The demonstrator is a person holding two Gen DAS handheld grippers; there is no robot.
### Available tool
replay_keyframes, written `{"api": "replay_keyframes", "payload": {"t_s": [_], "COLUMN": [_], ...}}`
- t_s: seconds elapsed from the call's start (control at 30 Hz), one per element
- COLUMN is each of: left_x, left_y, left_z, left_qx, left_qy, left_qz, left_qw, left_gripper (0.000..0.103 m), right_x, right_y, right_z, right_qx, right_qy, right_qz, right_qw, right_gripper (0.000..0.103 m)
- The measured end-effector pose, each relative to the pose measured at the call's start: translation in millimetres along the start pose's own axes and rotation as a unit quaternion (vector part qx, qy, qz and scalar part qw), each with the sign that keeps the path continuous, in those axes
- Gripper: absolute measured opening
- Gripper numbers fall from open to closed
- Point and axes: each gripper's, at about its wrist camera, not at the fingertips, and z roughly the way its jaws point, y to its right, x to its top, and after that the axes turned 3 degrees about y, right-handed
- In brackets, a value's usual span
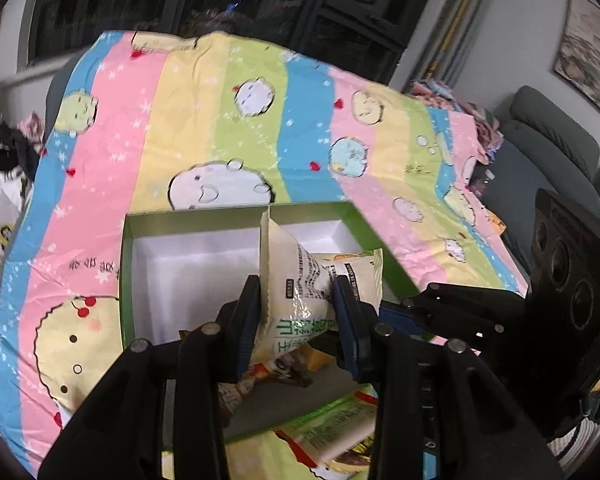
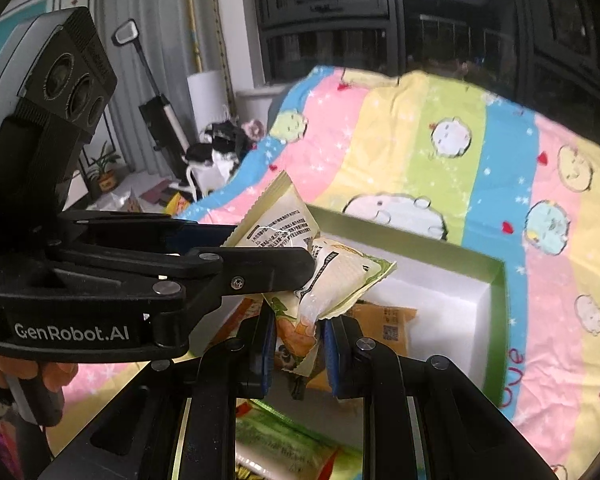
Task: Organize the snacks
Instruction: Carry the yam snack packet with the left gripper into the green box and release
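**Left wrist view: one snack packet, two grips, above the green box**

Left gripper (image 1: 298,312) has its blue-padded fingers (image 1: 350,316) closed narrow on a pale snack packet (image 1: 300,280) with green lettering. Packet stands tilted, serrated edge up, over the green box (image 1: 128,264) with its white inner floor. Box rests on a striped cartoon bedsheet (image 1: 220,120).

Right wrist view: same packet (image 2: 336,276) crosses from the left gripper (image 2: 276,256), entering at the side, down into the right gripper (image 2: 298,354). Right fingers (image 2: 334,356) close on the packet's lower end, the printed corner pinched between the pads. An orange packet (image 2: 388,320) lies in the box beneath. A green-and-red packet (image 2: 284,444) lies nearer, partly hidden by the gripper frame. Box wall (image 2: 496,312) is green outside, white within. A grey sofa (image 1: 548,148) stands beyond the bed.
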Motion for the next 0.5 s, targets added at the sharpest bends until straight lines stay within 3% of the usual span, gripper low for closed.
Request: {"api": "replay_keyframes", "payload": {"t_s": [0.3,0.5], "left_x": [-17,-17], "left_y": [-20,-19], "left_z": [33,35], "left_qx": [0.003,0.005], "left_qy": [-0.044,-0.046], "left_qz": [-0.042,-0.044], "left_qw": [0.9982,0.998], "left_gripper": [0.036,0.038], "right_x": [-15,-18], "right_y": [6,6], "right_z": [38,41], "right_qx": [0.005,0.003], "right_qy": [-0.069,-0.079], "right_qz": [0.003,0.01], "right_qw": [0.998,0.997], "right_gripper": [0.022,0.023]}}
